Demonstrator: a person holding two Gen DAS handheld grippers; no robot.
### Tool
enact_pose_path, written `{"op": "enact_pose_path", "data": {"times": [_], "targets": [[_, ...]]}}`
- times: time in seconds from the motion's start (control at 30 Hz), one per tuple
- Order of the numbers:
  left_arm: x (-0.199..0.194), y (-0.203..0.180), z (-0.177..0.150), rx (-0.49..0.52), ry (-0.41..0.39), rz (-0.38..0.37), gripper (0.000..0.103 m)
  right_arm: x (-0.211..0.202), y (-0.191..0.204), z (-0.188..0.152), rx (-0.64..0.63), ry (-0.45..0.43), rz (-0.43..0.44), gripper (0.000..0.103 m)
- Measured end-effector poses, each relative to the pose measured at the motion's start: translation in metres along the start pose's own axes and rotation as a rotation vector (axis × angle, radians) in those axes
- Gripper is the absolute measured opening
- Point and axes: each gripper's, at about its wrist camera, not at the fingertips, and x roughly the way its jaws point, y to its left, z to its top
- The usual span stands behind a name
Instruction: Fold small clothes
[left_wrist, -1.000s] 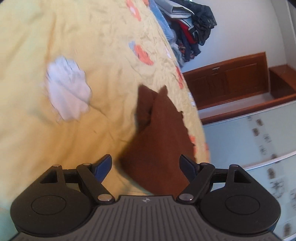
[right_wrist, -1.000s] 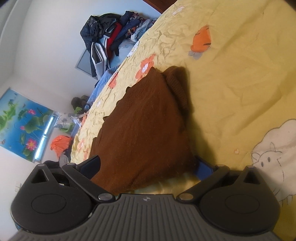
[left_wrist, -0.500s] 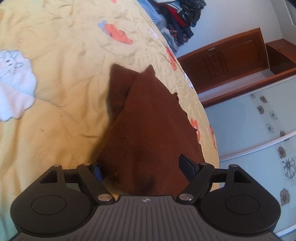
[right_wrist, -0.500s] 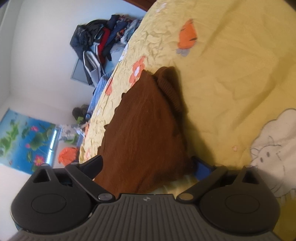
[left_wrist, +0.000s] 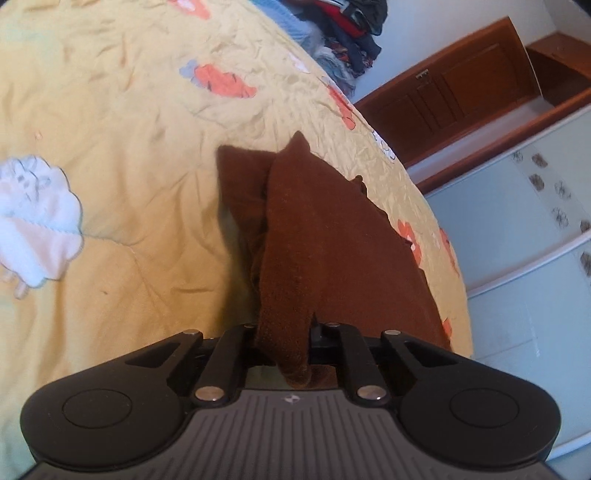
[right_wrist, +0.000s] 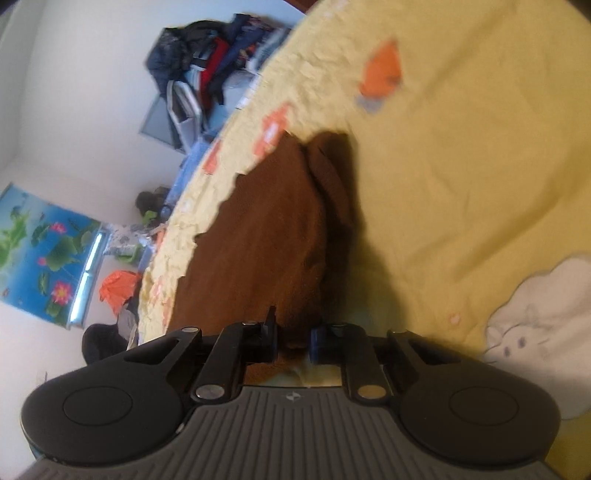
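In the left wrist view, the left tongs (left_wrist: 283, 332) are closed down on a bunched edge of the brown knit garment (left_wrist: 325, 236), a fold of it hanging through between the fingers toward the camera. In the right wrist view, the right tongs (right_wrist: 293, 338) are likewise pinched on the near edge of the same brown knit garment (right_wrist: 266, 236), with only a narrow strip of cloth filling the gap between the black finger and the blue-padded one. From both grips the garment runs away across the yellow quilted bedspread (left_wrist: 122, 122), lying near the bed's edge, with one part folded over into a raised ridge and a darker flap beside it. A white sheep patch (left_wrist: 35, 221) sits on the bedspread well apart from the garment, and orange patches (left_wrist: 218, 79) lie farther on. At the far end of the bed is a heap of mixed clothes (right_wrist: 207, 62). Beyond the bed edge stands a wooden cabinet (left_wrist: 454, 85), and a blue lotus poster (right_wrist: 44, 254) hangs on the white wall.
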Motion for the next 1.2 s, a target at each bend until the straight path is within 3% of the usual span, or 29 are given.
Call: {"op": "enact_pose_path", "data": {"times": [0.17,0.27,0.33,0.37,0.4,0.43,0.47,0.53,0.57,0.7,0.87,0.97,1.03,1.07,1.1,1.13,1.17,1.2], "targets": [[0.009,0.014,-0.004,-0.006,0.047,0.034,0.011,-0.019,-0.006,-0.007,-0.015,0.011,-0.013,0.020],[0.013,0.020,-0.005,-0.075,0.041,0.002,0.021,-0.008,-0.019,-0.010,0.030,0.038,-0.028,0.026],[0.011,0.023,-0.006,-0.125,0.038,-0.045,0.039,-0.005,-0.022,-0.010,0.072,0.021,0.006,0.038],[0.011,0.025,-0.006,-0.154,0.033,-0.095,0.060,-0.005,-0.021,-0.009,0.081,0.013,0.019,0.052],[0.012,0.027,-0.006,-0.180,0.026,-0.139,0.075,-0.005,-0.018,-0.008,0.081,0.006,0.030,0.065],[0.013,0.027,-0.006,-0.196,0.017,-0.147,0.075,-0.004,-0.015,-0.006,0.077,-0.001,0.042,0.070],[0.014,0.025,-0.006,-0.192,-0.002,-0.135,0.073,-0.001,-0.011,-0.004,0.073,-0.006,0.046,0.075],[0.019,0.015,-0.004,-0.149,-0.021,-0.040,0.034,0.008,-0.006,0.000,0.070,-0.008,0.030,0.059],[0.023,0.013,-0.003,-0.134,-0.002,0.012,0.015,0.015,-0.006,0.001,0.073,0.009,0.031,0.021],[0.005,0.010,-0.003,-0.093,-0.003,-0.017,0.013,0.019,-0.005,0.000,0.040,0.028,0.034,0.018],[-0.039,0.006,-0.016,0.044,0.046,-0.034,0.014,-0.027,0.001,-0.019,-0.008,0.049,0.087,0.016],[-0.029,0.021,-0.027,0.102,0.079,0.062,0.026,-0.035,-0.011,-0.037,-0.014,0.077,0.035,0.020],[-0.034,0.029,-0.023,0.056,0.072,0.027,0.033,-0.031,-0.022,-0.042,0.008,0.072,-0.012,0.027],[-0.040,0.030,-0.019,0.035,0.072,0.035,0.038,-0.032,-0.026,-0.041,0.041,0.063,0.014,0.035],[-0.049,0.028,-0.013,0.043,0.042,0.038,0.047,-0.035,-0.027,-0.036,0.071,0.053,0.022,0.052],[-0.061,0.024,-0.006,0.069,-0.016,0.046,0.054,-0.042,-0.024,-0.030,0.068,0.018,0.014,0.062],[-0.072,0.020,0.002,0.104,-0.085,0.065,0.073,-0.051,-0.018,-0.023,0.032,-0.045,-0.001,0.076],[-0.079,0.014,0.011,0.143,-0.156,0.094,0.085,-0.060,-0.009,-0.015,-0.023,-0.109,-0.016,0.080]]}}
